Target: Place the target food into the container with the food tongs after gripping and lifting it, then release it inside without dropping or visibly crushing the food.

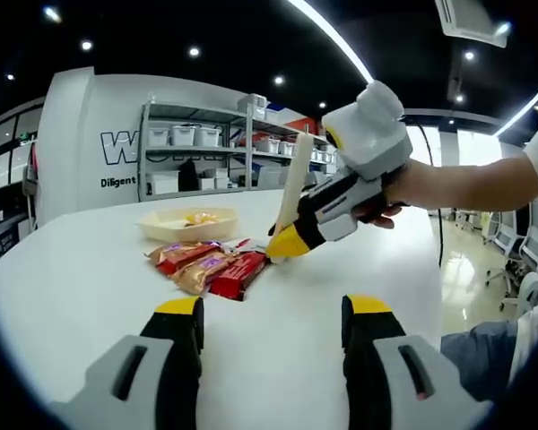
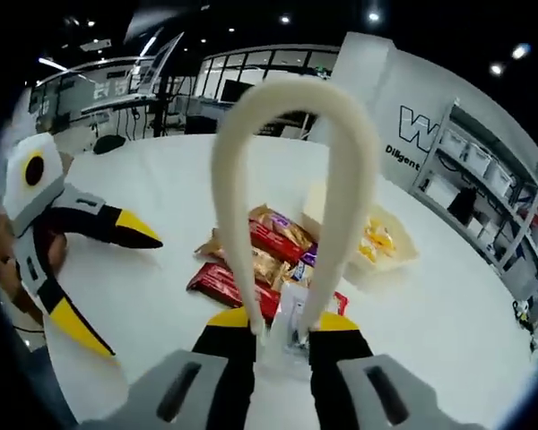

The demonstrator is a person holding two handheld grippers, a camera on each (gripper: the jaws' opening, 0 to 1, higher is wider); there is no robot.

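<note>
Left gripper view, taking the shallow cream plastic tray [image 1: 187,224] as landmark. The smooth white round-edged bench [image 1: 81,287] carries everything.

- Tray sits far across the bench, matte, low-walled, with a crinkled yellow-orange snack packet [image 1: 200,218] lying inside it.
- Just in front of the tray, toward the camera: a loose cluster of glossy foil-wrapped snack bars [image 1: 208,266], red, gold and brown, flat and rectangular, touching or overlapping one another on the bench surface.
- Right of the tray: the grey-and-black right gripper with yellow tips [image 1: 285,242], held in a person's hand [image 1: 390,193], tips lowered just beside the bars. It carries the cream-white plastic food tongs [image 1: 291,184], a smooth narrow strip rising upward.
- Foreground: the left gripper [image 1: 273,309], black jaws with yellow caps, spread wide apart, holding nothing.
- Behind the tray: grey metal shelving with white bins [image 1: 184,134].

Right gripper view. At left, the left gripper [image 2: 108,278], jaws splayed. Centre: tongs [image 2: 291,170] form a tall rounded U-loop, their two arms pinched between the right gripper [image 2: 282,321] jaws. Bars [image 2: 260,260] lie below the loop; tray [image 2: 399,255] beyond them to the right.
</note>
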